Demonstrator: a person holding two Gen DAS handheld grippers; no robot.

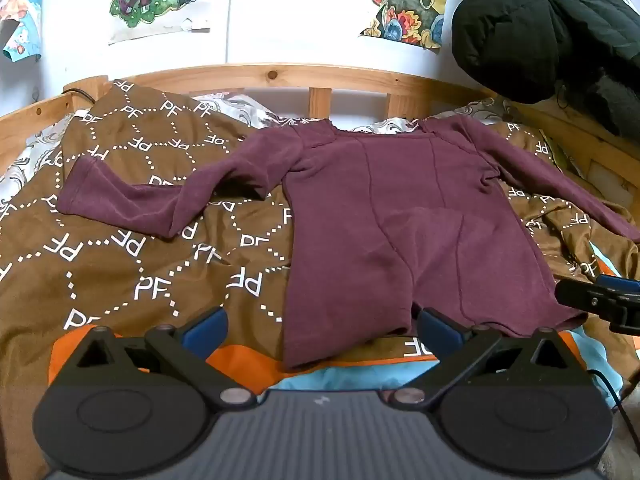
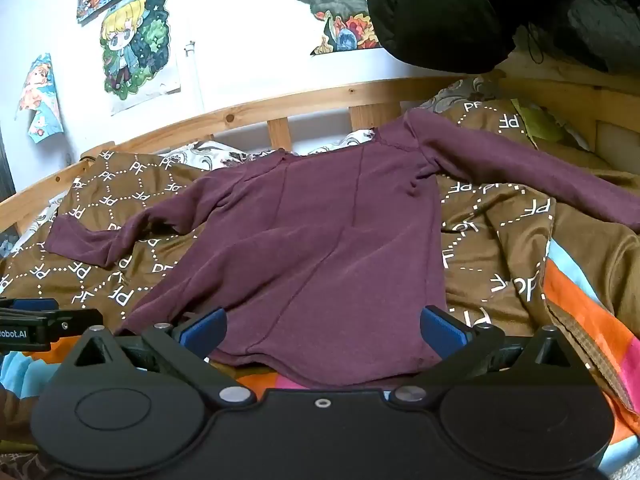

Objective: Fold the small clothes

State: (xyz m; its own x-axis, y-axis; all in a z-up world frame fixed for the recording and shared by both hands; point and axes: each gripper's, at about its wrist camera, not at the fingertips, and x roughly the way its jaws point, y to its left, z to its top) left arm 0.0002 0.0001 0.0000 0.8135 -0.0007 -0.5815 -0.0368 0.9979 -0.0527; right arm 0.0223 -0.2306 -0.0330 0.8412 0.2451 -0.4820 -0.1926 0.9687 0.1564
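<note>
Both sets of fingers are spread wide and gripping nothing: your left gripper (image 1: pixel 322 326) hangs over the near hem of the shirt (image 1: pixel 400 220), its blue pads (image 1: pixel 206 326) straddling the hem's left corner, and your right gripper (image 2: pixel 322 328) hangs over the same hem further right, its pads (image 2: pixel 442 330) either side of the cloth without pressing on it. The maroon long-sleeved shirt lies flat and face-down on the brown blanket (image 1: pixel 120 260), collar toward the wooden bed rail (image 1: pixel 280 76), one sleeve (image 1: pixel 140 200) bent out to the shirt's left, the other (image 2: pixel 540 176) stretched off to its right and running out of view. No fold has been made, so you're at the very first grab. Here's the danger: the blanket under the shirt is loose and rumpled, so a pinch that goes too deep at the hem could catch blanket along with shirt and drag the lot. The hem itself curls and ripples, and catching only one layer would leave the shirt twisting as it lifts. That far right sleeve lies over a ridge of blanket; fold across the body without gathering it and it may trail out crooked. Your two grippers sit close together beside the hem, so mind they don't knock.
</note>
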